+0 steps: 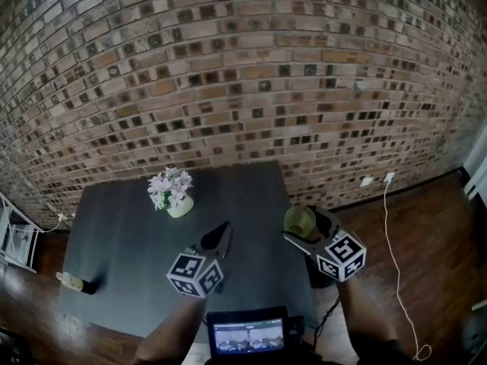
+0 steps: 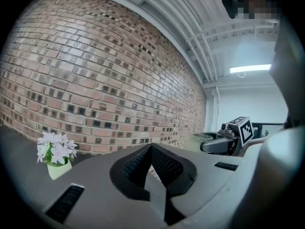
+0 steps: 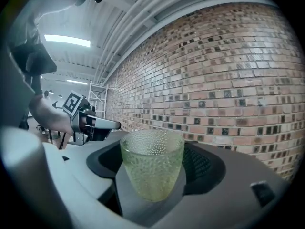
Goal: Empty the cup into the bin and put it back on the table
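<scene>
A pale green, dimpled glass cup stands upright between the jaws of my right gripper, which is shut on it. In the head view the cup hangs over the right edge of the dark table, with the right gripper behind it. I cannot see whether anything is inside the cup. My left gripper hovers over the middle of the table, jaws shut and empty; its pads meet in its own view. The left gripper view also catches the cup off to the right.
A small pot of white flowers stands on the table's far side. A small bottle-like object lies at the table's left front edge. A dark object sits low beside the right edge, mostly hidden. A brick wall runs behind. A white cable trails on the floor.
</scene>
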### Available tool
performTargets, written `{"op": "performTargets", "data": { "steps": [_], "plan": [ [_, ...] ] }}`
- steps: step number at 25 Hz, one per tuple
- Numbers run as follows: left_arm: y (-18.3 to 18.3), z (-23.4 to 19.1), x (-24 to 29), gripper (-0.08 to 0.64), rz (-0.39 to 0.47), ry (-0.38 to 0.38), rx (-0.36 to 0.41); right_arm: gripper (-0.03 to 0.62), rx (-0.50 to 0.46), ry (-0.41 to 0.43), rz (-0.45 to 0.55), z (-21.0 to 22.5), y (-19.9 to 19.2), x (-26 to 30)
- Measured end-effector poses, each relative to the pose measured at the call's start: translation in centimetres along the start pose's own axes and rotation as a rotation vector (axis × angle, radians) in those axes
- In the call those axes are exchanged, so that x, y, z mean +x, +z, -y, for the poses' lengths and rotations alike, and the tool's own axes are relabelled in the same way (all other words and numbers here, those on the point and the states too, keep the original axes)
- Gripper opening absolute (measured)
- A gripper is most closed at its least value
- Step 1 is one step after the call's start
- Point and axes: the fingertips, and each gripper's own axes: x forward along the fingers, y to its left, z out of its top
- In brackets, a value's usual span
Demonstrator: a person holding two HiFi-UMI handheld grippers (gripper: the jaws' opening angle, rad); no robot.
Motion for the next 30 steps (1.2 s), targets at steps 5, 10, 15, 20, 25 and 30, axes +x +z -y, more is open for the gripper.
{"op": "performTargets", "data": {
  "steps": [5, 10, 15, 20, 25, 30],
  "plan": [
    [1.0, 2.4, 1.8, 0.000, 0.009, -0.051, 0.012, 0.387, -0.008, -0.036, 0.001, 1.0, 0.9, -1.5],
    [1.2, 6.1, 4.8, 0.000, 0.008, -0.121, -0.002, 0.387, 0.004, -0.142, -0.023, 5.0, 0.4, -5.2],
    [0.2, 10.2, 7.8, 0.000, -0.010, -0.196, -0.016, 0.387, -0.003, -0.245, -0.067, 9.9, -0.6, -9.5],
    [-0.5, 14.4, 11.4, 0.000, -0.020, -0.285, -0.033, 0.387, 0.011, -0.326, -0.125, 14.1, -2.1, -13.2],
    [-2.2, 16.9, 14.7, 0.000, -0.053, -0.336, -0.041, 0.387, 0.034, -0.408, -0.174, 18.4, -3.7, -16.4],
    [-3.6, 19.7, 19.1, 0.000, -0.094, -0.381, 0.007, 0.387, 0.044, -0.471, -0.235, 22.7, -6.0, -18.7]
  ]
}}
